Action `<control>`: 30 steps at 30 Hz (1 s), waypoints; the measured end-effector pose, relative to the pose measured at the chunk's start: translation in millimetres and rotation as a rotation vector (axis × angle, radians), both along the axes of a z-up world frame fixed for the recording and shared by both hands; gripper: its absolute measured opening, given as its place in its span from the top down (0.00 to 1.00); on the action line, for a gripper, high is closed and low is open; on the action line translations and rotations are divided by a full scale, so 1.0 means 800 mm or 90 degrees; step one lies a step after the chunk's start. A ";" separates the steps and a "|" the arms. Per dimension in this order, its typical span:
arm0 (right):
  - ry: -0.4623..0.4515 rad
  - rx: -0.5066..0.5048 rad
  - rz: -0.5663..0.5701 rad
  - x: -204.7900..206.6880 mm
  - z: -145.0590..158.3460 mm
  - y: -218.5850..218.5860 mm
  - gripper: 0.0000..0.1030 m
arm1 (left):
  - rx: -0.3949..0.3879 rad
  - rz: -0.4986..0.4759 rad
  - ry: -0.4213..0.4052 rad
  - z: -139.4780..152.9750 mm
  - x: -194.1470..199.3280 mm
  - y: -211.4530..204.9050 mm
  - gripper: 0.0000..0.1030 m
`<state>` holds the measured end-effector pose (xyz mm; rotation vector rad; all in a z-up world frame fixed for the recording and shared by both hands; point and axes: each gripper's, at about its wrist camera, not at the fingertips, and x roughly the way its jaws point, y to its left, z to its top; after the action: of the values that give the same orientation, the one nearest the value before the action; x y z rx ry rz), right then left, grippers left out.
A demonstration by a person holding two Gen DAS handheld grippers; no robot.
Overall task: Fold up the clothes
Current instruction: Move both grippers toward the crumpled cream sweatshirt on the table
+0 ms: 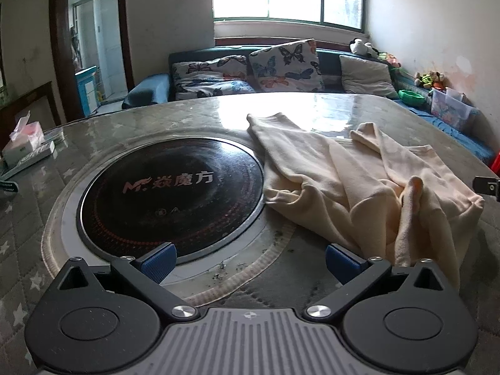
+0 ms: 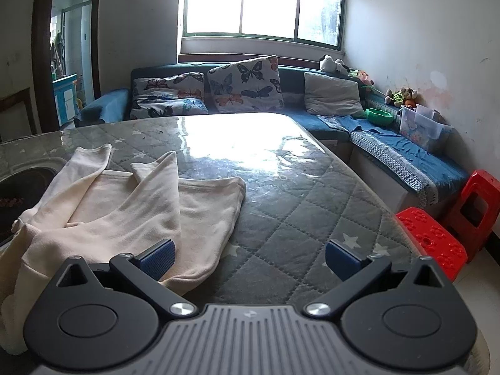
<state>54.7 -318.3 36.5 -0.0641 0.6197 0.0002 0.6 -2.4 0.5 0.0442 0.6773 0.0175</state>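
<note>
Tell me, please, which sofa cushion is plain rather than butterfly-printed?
The plain grey cushion, rightmost on the blue sofa; both others carry butterflies.

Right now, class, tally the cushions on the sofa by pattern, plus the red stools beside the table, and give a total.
Butterfly-print cushions: 2
Plain grey cushion: 1
Red plastic stools: 2
Total: 5
</note>
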 end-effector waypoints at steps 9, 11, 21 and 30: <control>-0.008 0.003 0.009 -0.006 0.001 0.004 0.00 | -0.023 0.003 -0.008 0.004 -0.015 0.002 0.00; -0.008 0.002 0.011 -0.010 0.003 0.005 0.00 | -0.013 0.002 0.001 0.007 -0.013 -0.002 0.00; -0.008 0.006 0.034 -0.018 0.010 0.009 0.00 | -0.019 0.001 -0.008 0.012 -0.016 -0.003 0.00; -0.006 0.008 0.059 -0.028 0.014 0.013 0.00 | -0.018 -0.014 -0.019 0.020 -0.025 -0.009 0.00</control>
<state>32.1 -307.8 47.6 -0.0803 0.6071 0.0932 -19.6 -9.3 16.7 0.0233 0.6477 -0.0120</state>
